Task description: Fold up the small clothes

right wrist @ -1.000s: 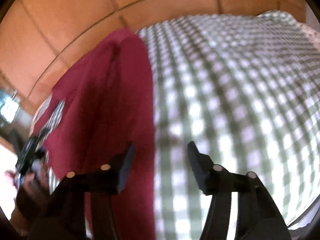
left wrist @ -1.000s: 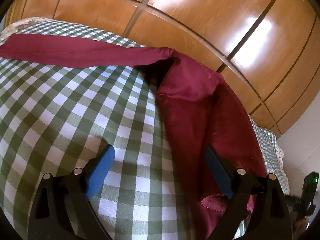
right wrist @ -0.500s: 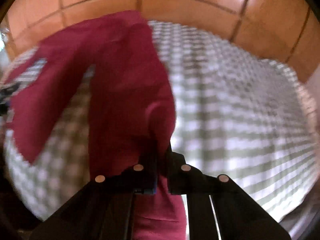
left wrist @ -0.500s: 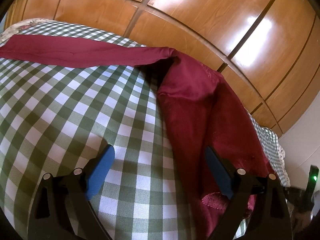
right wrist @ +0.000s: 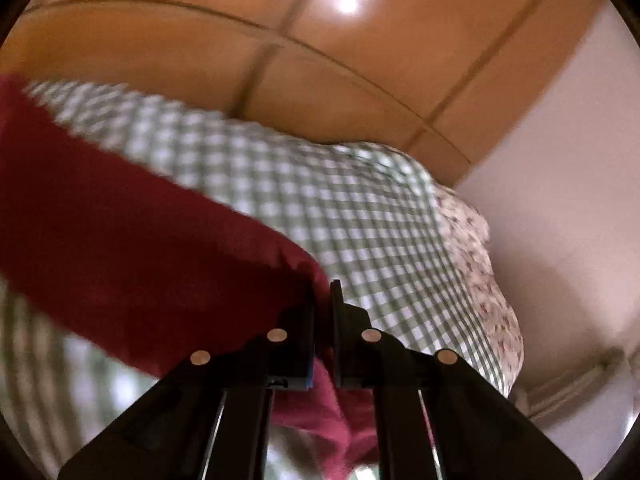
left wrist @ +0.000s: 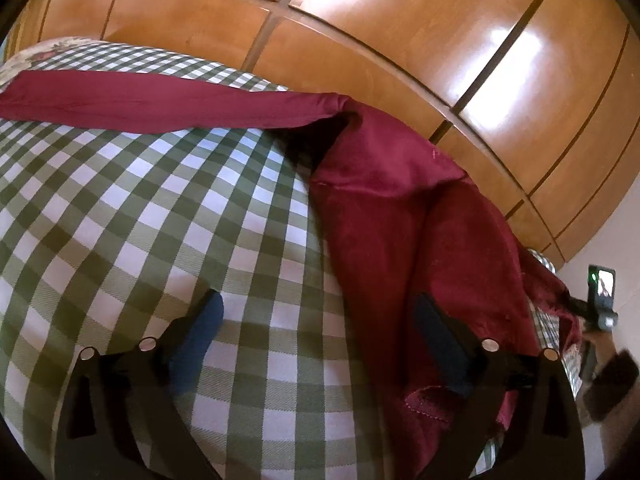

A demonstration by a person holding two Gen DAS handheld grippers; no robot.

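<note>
A dark red garment [left wrist: 400, 220] lies on a green-and-white checked bedspread [left wrist: 140, 220]. One long part stretches left along the far edge; the rest runs down the right side. My left gripper [left wrist: 316, 328] is open just above the bedspread, its right finger [left wrist: 436, 340] over the garment's edge, its left finger over the checks. My right gripper [right wrist: 323, 292] is shut on the red garment [right wrist: 140, 248], which is lifted and drawn out to the left. The right wrist view is blurred.
Glossy wooden wardrobe doors [left wrist: 400, 40] stand behind the bed. The bedspread [right wrist: 340, 200] has a floral border [right wrist: 480, 264] at its right edge, next to a pale wall [right wrist: 560, 200]. The other gripper with a small lit screen [left wrist: 602, 292] shows at the far right.
My right gripper has shut on the garment's edge, lifted it and swung right toward the bed's corner. My left gripper has stayed open in place. The garment's right edge has risen.
</note>
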